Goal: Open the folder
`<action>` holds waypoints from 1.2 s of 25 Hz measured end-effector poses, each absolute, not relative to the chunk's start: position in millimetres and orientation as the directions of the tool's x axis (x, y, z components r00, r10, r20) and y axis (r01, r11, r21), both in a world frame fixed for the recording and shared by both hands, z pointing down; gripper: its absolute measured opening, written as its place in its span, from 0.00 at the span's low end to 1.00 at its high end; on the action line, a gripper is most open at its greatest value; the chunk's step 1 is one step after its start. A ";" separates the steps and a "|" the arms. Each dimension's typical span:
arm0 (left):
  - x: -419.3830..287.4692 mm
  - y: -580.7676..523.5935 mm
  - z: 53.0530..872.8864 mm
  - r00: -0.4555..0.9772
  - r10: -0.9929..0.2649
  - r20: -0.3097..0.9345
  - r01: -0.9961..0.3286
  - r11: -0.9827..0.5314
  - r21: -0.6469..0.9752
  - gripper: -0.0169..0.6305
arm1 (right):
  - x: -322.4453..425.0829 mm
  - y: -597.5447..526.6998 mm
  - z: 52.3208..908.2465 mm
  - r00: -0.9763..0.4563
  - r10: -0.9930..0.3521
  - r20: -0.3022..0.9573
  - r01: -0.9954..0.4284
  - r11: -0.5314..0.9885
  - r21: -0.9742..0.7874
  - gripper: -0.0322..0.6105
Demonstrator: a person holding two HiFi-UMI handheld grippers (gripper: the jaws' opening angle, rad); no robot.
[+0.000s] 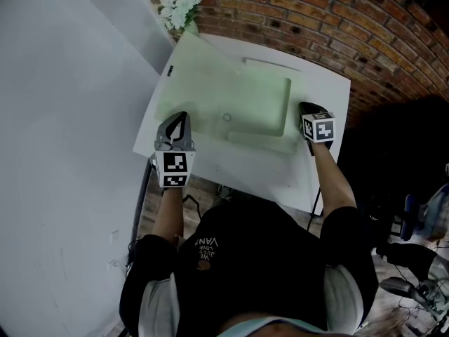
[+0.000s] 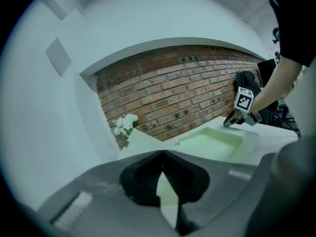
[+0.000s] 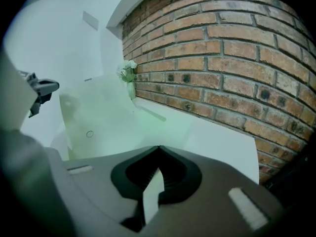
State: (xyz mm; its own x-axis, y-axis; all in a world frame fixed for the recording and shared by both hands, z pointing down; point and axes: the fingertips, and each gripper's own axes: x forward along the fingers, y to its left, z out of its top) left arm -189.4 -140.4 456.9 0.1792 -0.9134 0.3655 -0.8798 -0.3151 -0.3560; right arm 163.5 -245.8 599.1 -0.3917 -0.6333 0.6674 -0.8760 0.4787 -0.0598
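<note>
Jaws clamp the folder [image 1: 252,97]: left gripper [image 1: 180,116] on raised cover, right gripper [image 1: 304,107] on edge.

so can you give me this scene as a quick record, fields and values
surface: white table
folder: pale green, translucent, partly open
cover: raised and tilted on the person's left side
left gripper: fingers shut on the cover's edge
right gripper: fingers shut on a thin edge at the folder's right side
backdrop: brick wall, white flowers at the table's far corner
</note>
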 end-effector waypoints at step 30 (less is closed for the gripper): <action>-94.3 -156.1 474.1 0.453 -0.816 0.360 -0.792 -0.554 -0.258 0.03 | 88.0 -173.5 511.1 -0.528 -0.738 0.419 -0.835 0.542 -0.097 0.05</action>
